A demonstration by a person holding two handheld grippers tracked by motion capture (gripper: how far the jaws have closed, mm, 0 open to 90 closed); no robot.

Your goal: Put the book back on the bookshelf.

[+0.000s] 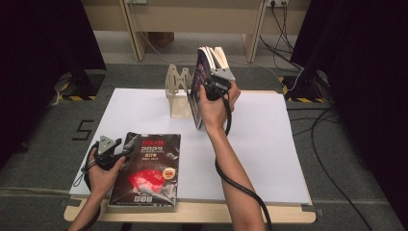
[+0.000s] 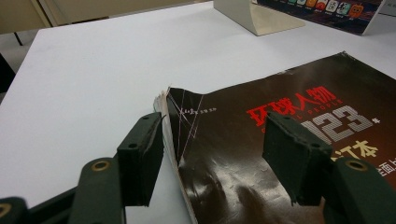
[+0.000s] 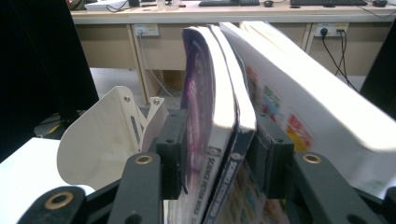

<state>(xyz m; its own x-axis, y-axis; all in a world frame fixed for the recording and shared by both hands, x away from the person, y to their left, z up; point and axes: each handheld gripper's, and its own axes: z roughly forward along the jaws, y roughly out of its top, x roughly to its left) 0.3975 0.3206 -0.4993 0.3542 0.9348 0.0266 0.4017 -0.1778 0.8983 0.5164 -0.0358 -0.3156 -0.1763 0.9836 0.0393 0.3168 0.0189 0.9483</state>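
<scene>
A dark glossy magazine [image 1: 144,168] [image 2: 243,154] with red and white print lies flat at the table's near left. My left gripper [image 1: 124,151] [image 2: 215,154] is open at its upper left corner, one jaw outside the worn edge, the other over the cover. Several magazines [image 1: 204,72] stand upright at the far middle, beside a pale bookstand [image 1: 178,94] [image 3: 102,135]. My right gripper [image 1: 207,84] [image 3: 217,158] straddles a purple magazine [image 3: 201,93] and a dark blue one [image 3: 238,107]. Its pads sit close on either side without visibly pressing. A thick white book [image 3: 303,93] leans right of them.
A white sheet [image 1: 269,144] covers the wooden table, bare on its right half. Wooden desk legs and cables show behind the table. The bookstand's foot [image 2: 257,14] and a colourful cover appear far off in the left gripper view.
</scene>
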